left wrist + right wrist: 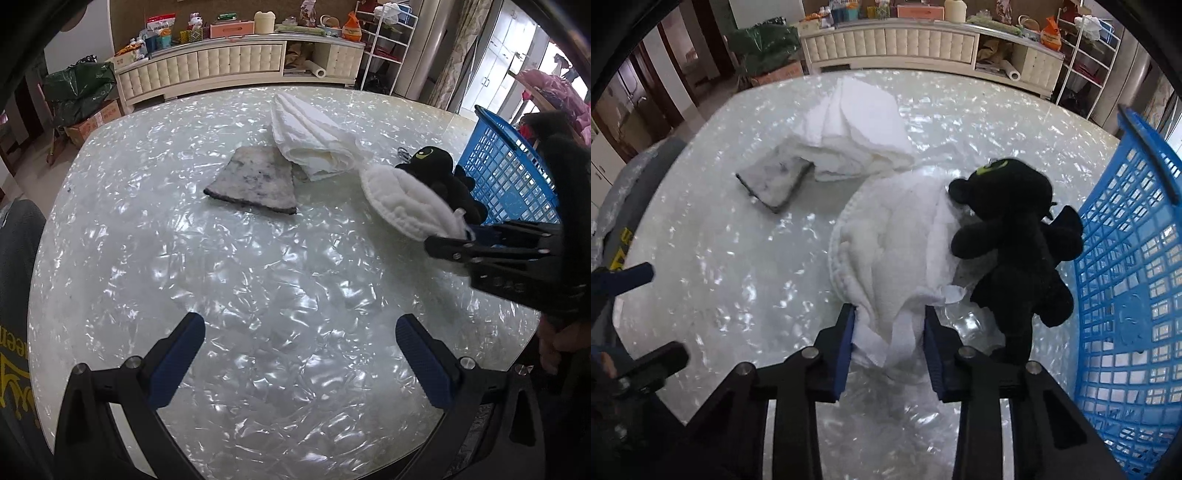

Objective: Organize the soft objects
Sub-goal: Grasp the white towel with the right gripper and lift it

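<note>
While the left gripper hangs over a bare stretch of the glossy white mother-of-pearl-patterned table with its blue-padded fingers spread wide and nothing between them, the right gripper has its two blue pads pressed against the near end of a fluffy round white quilted cloth, pinching the bunched fabric from both sides. Taking the blue plastic lattice basket at the table's right edge as the landmark, that white cloth lies well to its left, with a black plush toy with yellow-green eyes between the two: the toy lies just beside the basket wall, and one of its arms rests on the cloth's right side. Farther from the basket, beyond the round cloth, a loosely folded white towel lies on the table, and a flat grey, stained rag with a dark edge sits at that towel's left, its right end tucked under the towel. Seen from the left wrist camera, the right gripper reaches in from the basket side, its tips at the round cloth's near edge.
</note>
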Demonstrator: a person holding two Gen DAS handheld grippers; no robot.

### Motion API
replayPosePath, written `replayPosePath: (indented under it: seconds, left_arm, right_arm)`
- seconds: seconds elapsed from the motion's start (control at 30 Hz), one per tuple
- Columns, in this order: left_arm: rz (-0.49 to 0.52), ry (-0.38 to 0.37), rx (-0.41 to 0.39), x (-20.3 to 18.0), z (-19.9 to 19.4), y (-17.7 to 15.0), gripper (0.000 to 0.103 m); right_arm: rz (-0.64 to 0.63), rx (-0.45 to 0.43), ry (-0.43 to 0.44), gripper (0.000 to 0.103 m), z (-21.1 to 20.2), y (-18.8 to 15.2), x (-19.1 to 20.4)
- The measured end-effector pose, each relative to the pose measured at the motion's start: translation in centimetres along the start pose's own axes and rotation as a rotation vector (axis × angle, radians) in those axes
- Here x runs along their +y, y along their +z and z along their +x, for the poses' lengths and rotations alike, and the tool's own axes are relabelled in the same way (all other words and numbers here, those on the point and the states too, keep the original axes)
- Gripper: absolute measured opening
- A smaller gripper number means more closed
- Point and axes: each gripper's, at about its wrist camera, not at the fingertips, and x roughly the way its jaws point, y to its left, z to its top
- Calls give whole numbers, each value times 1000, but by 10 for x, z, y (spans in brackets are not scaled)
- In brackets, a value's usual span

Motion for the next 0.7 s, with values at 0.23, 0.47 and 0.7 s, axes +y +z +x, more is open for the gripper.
replayPosePath:
  seconds: [0.23,0.47,0.7]
  left_arm:
    - [24,22,-7,-5,0,1,103]
    - [28,19,-45,-12,-14,8,103]
    - [11,30,-60,-17,-18,21,103]
  right_arm:
    - [-14,-57,42,32,-37,-7,7]
    - [-39,-131,75,32,-76,-4,2]
    - [-39,-205,91,32,-104,-4,-5]
